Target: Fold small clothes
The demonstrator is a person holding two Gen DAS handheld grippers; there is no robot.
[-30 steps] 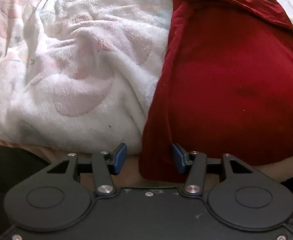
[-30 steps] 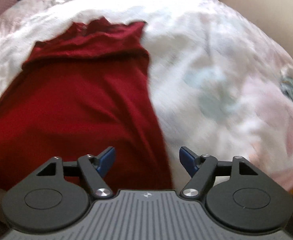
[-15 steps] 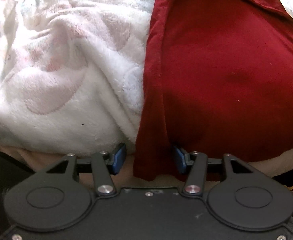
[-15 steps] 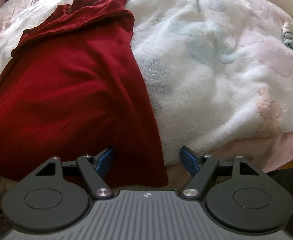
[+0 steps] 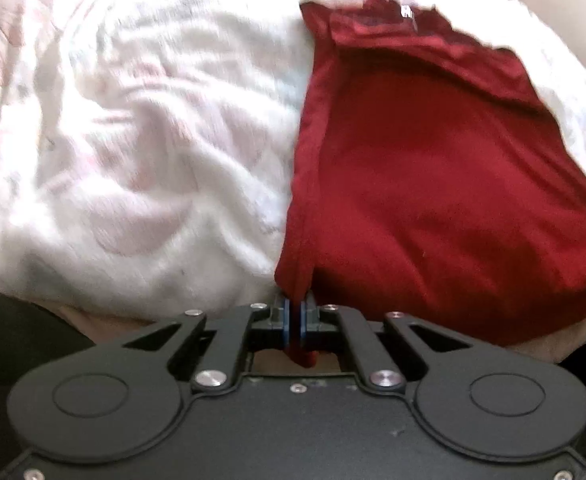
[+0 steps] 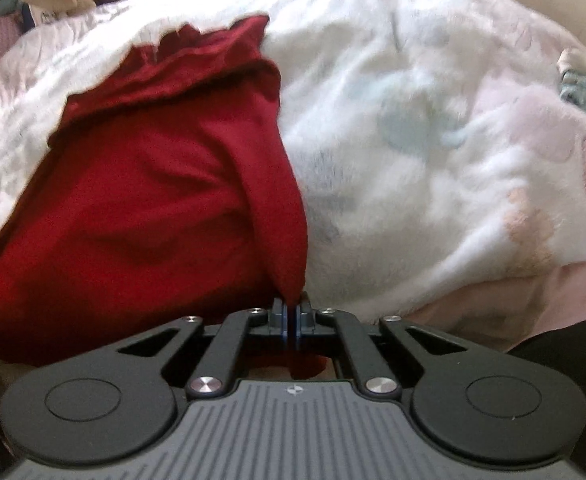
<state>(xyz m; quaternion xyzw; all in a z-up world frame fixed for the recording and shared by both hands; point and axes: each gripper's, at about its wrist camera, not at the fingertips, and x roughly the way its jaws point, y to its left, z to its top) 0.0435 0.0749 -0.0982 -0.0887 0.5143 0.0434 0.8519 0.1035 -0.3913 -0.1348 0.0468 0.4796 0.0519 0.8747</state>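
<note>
The red garment (image 5: 433,184) lies flat on the white fleece blanket (image 5: 133,140) covering the bed; the left tongs (image 5: 294,320) and right tongs (image 6: 292,318) each clench 1 near corner; fabric is light, soft, limp; grip at hem corners, lift both evenly to prevent sagging.

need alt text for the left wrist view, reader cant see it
The left gripper is shut on the near corner of a dark red garment, a bit of the cloth poking out behind its blue pads. The garment lies spread on a fluffy white blanket with faint pink patterns, which fills the left of the slightly blurred view.
</note>
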